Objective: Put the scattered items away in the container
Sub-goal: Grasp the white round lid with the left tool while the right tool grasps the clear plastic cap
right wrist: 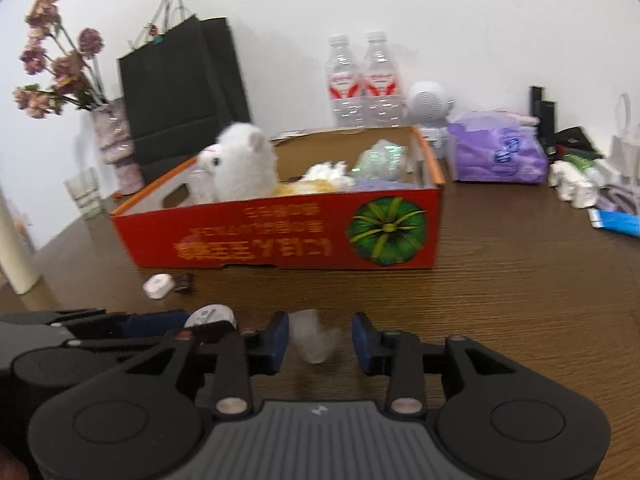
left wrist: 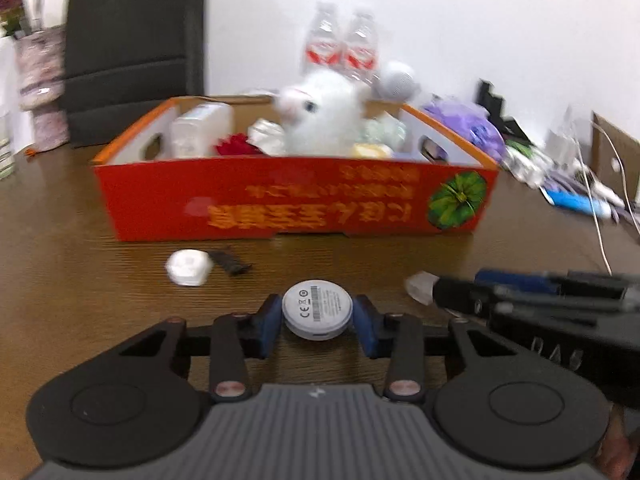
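Note:
A red cardboard box (left wrist: 280, 204) stands on the brown table and holds a white plush animal (left wrist: 320, 116) among other items. My left gripper (left wrist: 317, 306) is shut on a round white puck (left wrist: 317, 312), with its blue pads against the puck's sides, low over the table in front of the box. In the right wrist view my right gripper (right wrist: 320, 322) is open. A small clear crumpled piece (right wrist: 314, 336) lies between its pads with a gap on each side. A small white case (left wrist: 188, 266) and a dark scrap (left wrist: 232, 265) lie near the box's front wall.
Two water bottles (right wrist: 362, 80), a round white speaker (right wrist: 428, 102) and a black paper bag (right wrist: 180, 84) stand behind the box. A purple packet (right wrist: 500, 152), white items, cables and a blue tube (right wrist: 620, 222) crowd the right. A vase of dried flowers (right wrist: 112, 136) stands at the left.

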Motion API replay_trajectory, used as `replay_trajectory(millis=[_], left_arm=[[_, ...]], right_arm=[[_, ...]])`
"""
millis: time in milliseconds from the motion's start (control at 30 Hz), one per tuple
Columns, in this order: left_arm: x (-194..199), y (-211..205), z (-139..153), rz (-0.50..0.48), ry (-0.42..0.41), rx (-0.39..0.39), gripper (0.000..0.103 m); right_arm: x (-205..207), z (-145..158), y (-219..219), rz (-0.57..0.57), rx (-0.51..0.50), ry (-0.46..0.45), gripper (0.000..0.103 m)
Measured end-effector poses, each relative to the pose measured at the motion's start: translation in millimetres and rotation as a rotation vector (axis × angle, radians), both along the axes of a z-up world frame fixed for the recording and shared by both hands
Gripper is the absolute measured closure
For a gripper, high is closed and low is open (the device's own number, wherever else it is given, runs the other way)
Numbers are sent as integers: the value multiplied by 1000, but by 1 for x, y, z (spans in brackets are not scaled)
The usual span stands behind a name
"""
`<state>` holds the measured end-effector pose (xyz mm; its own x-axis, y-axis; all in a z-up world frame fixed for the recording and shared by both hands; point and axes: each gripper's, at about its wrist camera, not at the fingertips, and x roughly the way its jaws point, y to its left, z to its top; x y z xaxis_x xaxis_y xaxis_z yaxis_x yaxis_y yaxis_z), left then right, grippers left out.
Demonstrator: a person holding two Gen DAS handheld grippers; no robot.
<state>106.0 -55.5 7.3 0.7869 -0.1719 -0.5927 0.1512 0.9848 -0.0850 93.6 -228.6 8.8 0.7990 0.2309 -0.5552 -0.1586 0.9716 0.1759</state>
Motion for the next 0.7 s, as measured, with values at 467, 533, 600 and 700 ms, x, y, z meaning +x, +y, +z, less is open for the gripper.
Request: replay_trajectory(millis=[467, 533, 600, 700], left_arm=[[-93, 55, 20, 111, -16, -45, 63], [-109, 58, 28, 123, -48, -33, 63], [-123, 58, 32, 137, -76, -12, 63], [-146, 55, 32, 109, -65, -17, 63]], right_arm=[[5, -8, 3, -37, -88, 8, 101], [-4, 0, 6, -58, -98, -23, 101], [-28, 13, 10, -64, -63, -68, 101], [-72, 25, 19, -37, -26, -113, 101]])
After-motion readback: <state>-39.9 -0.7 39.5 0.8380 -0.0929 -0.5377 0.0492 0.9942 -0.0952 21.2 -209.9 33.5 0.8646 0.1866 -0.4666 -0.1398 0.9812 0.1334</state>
